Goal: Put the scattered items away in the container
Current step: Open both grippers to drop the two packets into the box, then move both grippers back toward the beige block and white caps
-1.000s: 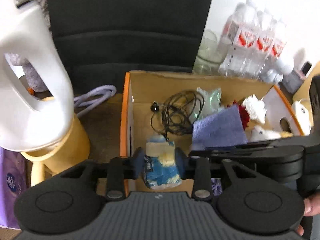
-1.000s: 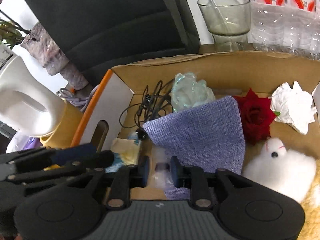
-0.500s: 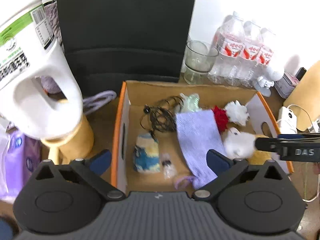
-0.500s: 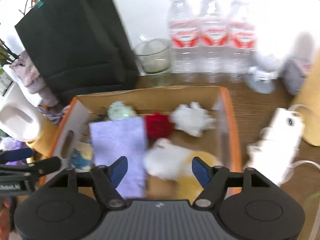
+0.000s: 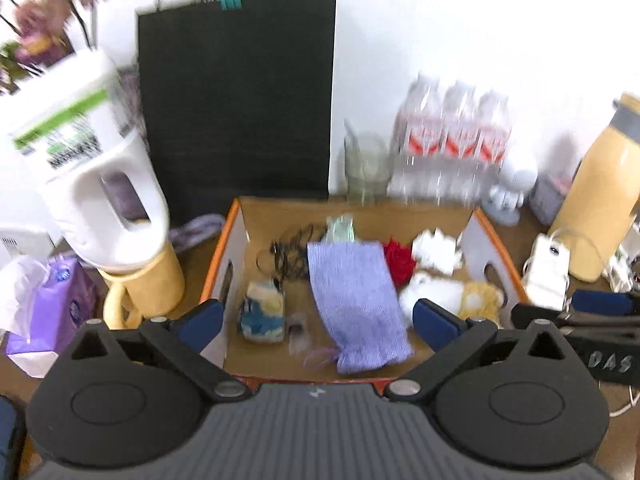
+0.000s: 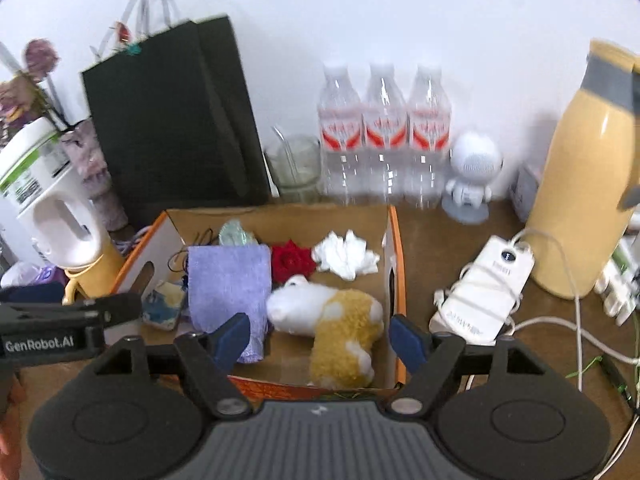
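An orange-edged cardboard box [image 5: 400, 211] holds a blue-and-yellow packet [image 5: 262, 316], a small clear bag [image 5: 298, 330], a purple cloth [image 5: 356, 300], a black cable [image 5: 288, 252], a red rose [image 5: 398, 258], crumpled white tissue [image 5: 436, 246] and a white-and-yellow plush toy [image 6: 332, 324]. My left gripper [image 5: 318, 322] hovers wide open above the box's near edge, holding nothing. My right gripper [image 6: 320, 338] hangs over the box's [image 6: 394, 264] near right part, its jaws opening, with nothing between the pads; the plush lies below them.
A black paper bag [image 5: 240, 96] stands behind the box. A white jug [image 5: 96, 168] on a yellow mug [image 5: 148, 280] is at the left. Water bottles [image 6: 384, 132], a glass [image 6: 296, 168], a yellow flask [image 6: 588, 184] and a white power bank [image 6: 484, 284] with cables are at the right.
Both grippers opened: the left let go of the blue-and-yellow packet, the right of the small clear bag, and both now lie in the box. Both grippers drew back and up.
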The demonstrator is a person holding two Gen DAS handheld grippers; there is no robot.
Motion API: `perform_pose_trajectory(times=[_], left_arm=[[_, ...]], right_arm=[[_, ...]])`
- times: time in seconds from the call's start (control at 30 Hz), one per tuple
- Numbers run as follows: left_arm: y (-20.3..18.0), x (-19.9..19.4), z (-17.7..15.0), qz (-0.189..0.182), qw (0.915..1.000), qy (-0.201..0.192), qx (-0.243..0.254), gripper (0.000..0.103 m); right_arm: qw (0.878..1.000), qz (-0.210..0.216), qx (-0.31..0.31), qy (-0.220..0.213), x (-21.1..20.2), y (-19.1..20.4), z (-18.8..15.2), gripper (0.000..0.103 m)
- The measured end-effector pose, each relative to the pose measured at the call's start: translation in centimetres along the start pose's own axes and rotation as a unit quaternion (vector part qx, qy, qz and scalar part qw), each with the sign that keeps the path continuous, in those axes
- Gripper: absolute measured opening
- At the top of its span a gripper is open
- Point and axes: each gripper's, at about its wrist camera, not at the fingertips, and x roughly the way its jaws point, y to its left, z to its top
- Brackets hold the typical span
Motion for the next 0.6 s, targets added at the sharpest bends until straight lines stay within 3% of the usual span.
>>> perform_pose_trajectory(times=[0.27, 0.43, 0.6], left_arm=[[0.3, -5.3, -6.5, -0.019, 0.9918, -0.12, -0.042, 0.103], [0.4, -8.3, -11.3, 0.004, 0.9869, -0.159, -0.029, 0.103], [1.1, -11.9, -17.2, 0.008, 0.983, -0.183, -0.001, 0.103]], right_arm=[[0.994, 0.008, -0.021, -0.108, -4.7, 0.7, -5.5, 0.077], [0.986, 0.053, 0.006, -0.159, -7.6, 0.3, -10.5, 0.082], [0.982, 0.038, -0.01, -0.186, -10.5, 1.2, -16.6, 0.084]])
